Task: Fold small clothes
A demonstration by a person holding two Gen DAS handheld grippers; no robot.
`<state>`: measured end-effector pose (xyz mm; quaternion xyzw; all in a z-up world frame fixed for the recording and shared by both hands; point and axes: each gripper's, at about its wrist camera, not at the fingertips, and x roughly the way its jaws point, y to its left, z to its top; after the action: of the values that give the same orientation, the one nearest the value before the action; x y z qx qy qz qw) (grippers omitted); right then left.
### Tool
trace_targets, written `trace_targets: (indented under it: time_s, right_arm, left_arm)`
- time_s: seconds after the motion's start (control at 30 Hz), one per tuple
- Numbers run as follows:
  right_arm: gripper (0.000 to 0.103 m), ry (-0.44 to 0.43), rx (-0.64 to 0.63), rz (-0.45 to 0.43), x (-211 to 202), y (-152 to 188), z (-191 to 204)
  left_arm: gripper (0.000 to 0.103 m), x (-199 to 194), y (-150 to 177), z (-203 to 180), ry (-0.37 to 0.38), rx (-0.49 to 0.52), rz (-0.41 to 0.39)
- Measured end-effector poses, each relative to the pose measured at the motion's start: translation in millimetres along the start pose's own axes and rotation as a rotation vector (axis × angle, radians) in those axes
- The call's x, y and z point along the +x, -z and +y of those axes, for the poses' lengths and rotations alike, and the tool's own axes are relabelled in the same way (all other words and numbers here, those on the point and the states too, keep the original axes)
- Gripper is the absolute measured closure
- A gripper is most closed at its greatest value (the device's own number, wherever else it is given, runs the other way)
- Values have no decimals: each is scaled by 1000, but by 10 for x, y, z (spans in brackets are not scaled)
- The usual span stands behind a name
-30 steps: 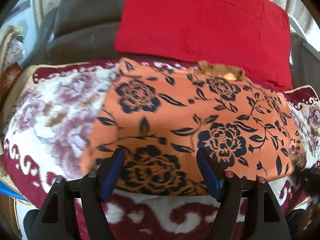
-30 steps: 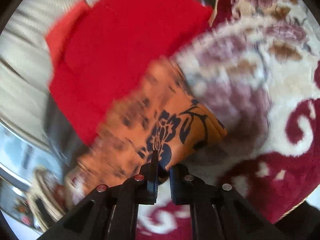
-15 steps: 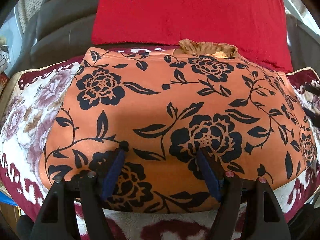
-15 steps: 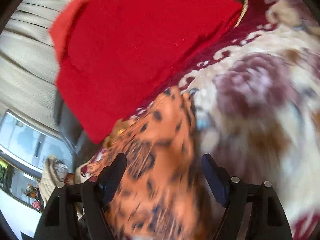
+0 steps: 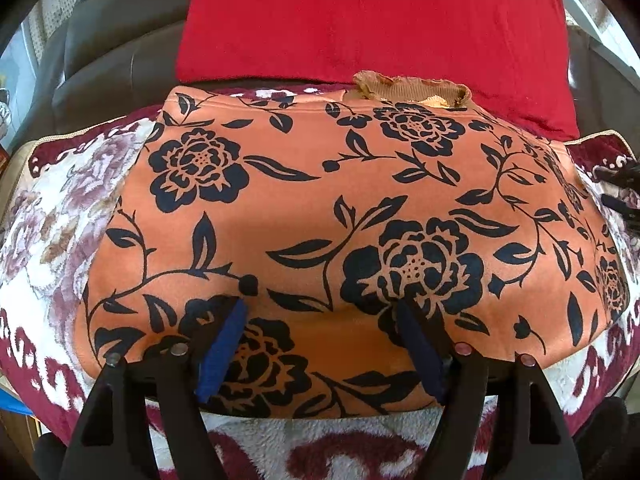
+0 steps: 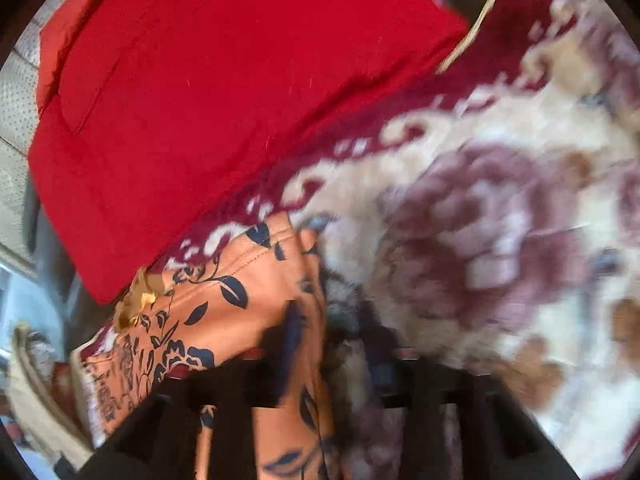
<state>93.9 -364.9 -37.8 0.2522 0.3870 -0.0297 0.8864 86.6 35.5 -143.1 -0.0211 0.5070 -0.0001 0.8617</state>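
An orange garment with black flowers (image 5: 320,216) lies folded flat on a floral blanket (image 5: 60,216); its ribbed collar (image 5: 412,90) is at the far edge. My left gripper (image 5: 320,312) is open, its blue-padded fingers resting over the garment's near edge. In the right wrist view the garment's right edge (image 6: 248,292) lies under my right gripper (image 6: 332,340), which is blurred; its jaws stand apart, astride that edge, with nothing held. The right gripper also shows in the left wrist view (image 5: 620,192) at the far right.
A red folded cloth (image 5: 372,20) lies behind the garment against a grey leather sofa back (image 5: 112,60); it also shows in the right wrist view (image 6: 208,92). The blanket's maroon border (image 5: 280,452) runs along the near edge.
The right gripper let go of the garment's corner and opened, then moved in over its right edge. The garment now lies spread flat. The left gripper moved closer over its near edge.
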Motion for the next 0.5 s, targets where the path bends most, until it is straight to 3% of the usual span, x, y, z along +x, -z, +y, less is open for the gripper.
trace_targets:
  time_s: [0.13,0.27,0.5]
  right_arm:
    - [47,-104,-76,-87,-565,378,398]
    - [39,-332,-124,-19,-696,1058,804]
    - [39,-282,-53,90,-179,1442,684]
  left_arm:
    - [25,-122,20,63,11,-30,-1]
    - [25,-336,90,243,4,-63,-33]
    - [25,-519,275,833,-52,-163,-35]
